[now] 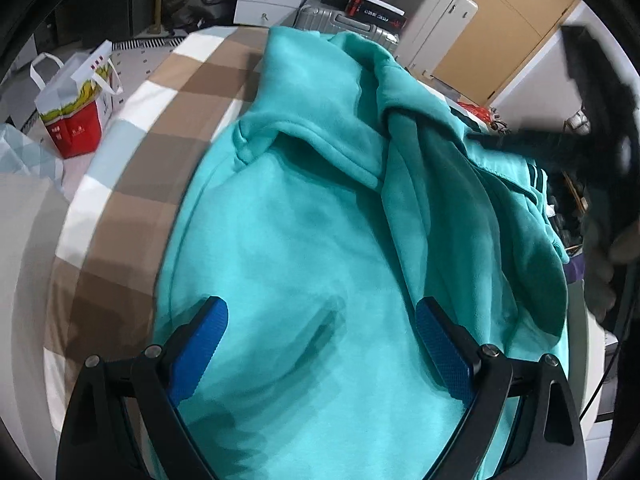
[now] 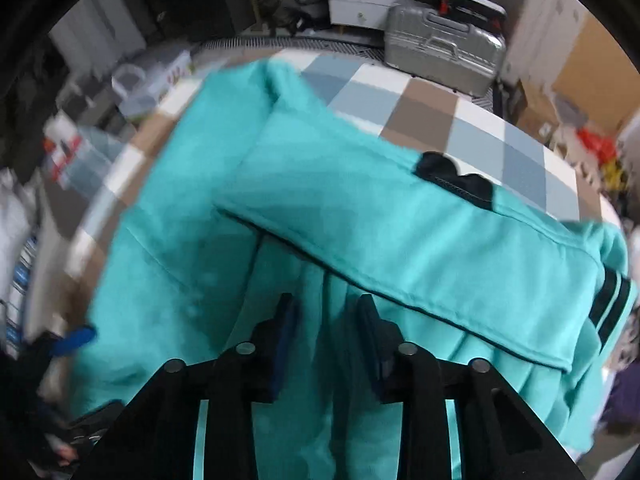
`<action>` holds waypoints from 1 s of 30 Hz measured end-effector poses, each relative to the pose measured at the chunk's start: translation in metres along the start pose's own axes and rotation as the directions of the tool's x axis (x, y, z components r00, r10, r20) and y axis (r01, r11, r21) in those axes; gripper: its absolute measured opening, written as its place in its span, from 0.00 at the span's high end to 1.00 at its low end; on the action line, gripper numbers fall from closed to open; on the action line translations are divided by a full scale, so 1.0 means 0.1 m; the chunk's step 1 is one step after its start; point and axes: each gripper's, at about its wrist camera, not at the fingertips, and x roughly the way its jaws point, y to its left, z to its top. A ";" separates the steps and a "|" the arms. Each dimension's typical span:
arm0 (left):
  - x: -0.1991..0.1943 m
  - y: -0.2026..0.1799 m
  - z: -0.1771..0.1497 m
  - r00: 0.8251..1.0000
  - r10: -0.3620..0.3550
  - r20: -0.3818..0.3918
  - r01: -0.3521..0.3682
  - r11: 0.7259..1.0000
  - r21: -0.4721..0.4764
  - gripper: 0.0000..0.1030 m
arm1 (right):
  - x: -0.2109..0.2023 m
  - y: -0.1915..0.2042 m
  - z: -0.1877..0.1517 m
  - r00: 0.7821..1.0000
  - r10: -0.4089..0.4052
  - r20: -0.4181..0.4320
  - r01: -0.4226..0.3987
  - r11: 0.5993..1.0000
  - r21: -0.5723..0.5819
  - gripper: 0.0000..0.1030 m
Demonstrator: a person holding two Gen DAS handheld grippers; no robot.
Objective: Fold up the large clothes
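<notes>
Teal hoodie point(image 1: 304, 240) spread on the checked bedspread point(image 1: 132, 184), filling most of both wrist views; that's the garment I'm folding. From the left wrist I see its hood and collar bunched toward the far end, and a sleeve point(image 2: 400, 248) with dark cuff stripes point(image 2: 610, 308) laid slantwise across the body in the right wrist view.

My left gripper point(image 1: 322, 348) hangs over the smooth body panel with its jaws spread wide and nothing between the blue pads point(image 1: 200, 352), so it is released. My right gripper point(image 2: 326, 340) has its jaws narrowed to a slim gap above a ridge of pleated cloth; the view is blurred and I cannot tell whether the pads are actually pinching fabric or just sitting close over it. I can also see the right gripper as a dark blur at the far edge of the left view point(image 1: 592, 152).

As I judge it, the sleeve is folded in and the next job is gathering the side for a fold across the body. To do it well I'd want the right jaws biting through every layer of that ridge, not just the top one, and the left pads pressed down flat on the panel to anchor it, keeping the crease straight along the sleeve edge so the folded sleeve doesn't slide off toward the suitcase point(image 2: 444, 48) side
</notes>
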 end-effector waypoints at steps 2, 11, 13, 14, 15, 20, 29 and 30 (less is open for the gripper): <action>0.02 -0.03 -0.02 1.000 0.012 -0.004 -0.012 1.000 0.018 0.10 | -0.24 -0.04 0.12 0.989 0.070 0.133 -0.079 0.995 0.067 0.69; -0.01 0.05 -0.02 0.998 0.058 0.002 -0.058 0.997 0.050 0.10 | 0.51 0.53 0.32 0.992 -0.120 0.042 0.120 0.993 -0.008 0.87; 0.00 0.05 -0.02 0.999 0.053 -0.001 -0.053 0.998 0.041 0.10 | 0.50 0.67 0.33 0.983 -0.183 0.008 0.183 0.980 -0.083 0.88; 0.00 0.04 -0.02 0.998 0.057 -0.002 -0.056 0.998 0.042 0.10 | 0.44 0.69 0.36 0.985 -0.171 -0.022 0.169 0.981 -0.095 0.88; 0.00 0.03 -0.03 0.998 0.059 -0.001 -0.058 0.997 0.047 0.10 | 0.39 0.68 0.39 0.987 -0.155 -0.033 0.152 0.984 -0.097 0.93; -0.01 -0.02 -0.06 0.997 0.075 0.001 -0.074 0.995 0.065 0.10 | -0.04 0.64 0.52 0.987 -0.109 0.119 0.115 0.993 -0.039 0.88; -0.04 0.00 -0.08 0.997 0.073 0.001 -0.073 0.996 0.057 0.10 | 0.29 0.50 0.12 0.996 0.012 -0.091 -0.017 0.999 -0.046 0.90; -0.03 -0.01 -0.08 0.997 0.074 0.001 -0.073 0.996 0.055 0.10 | 0.20 0.42 0.09 0.997 0.016 -0.080 -0.020 0.999 -0.049 0.91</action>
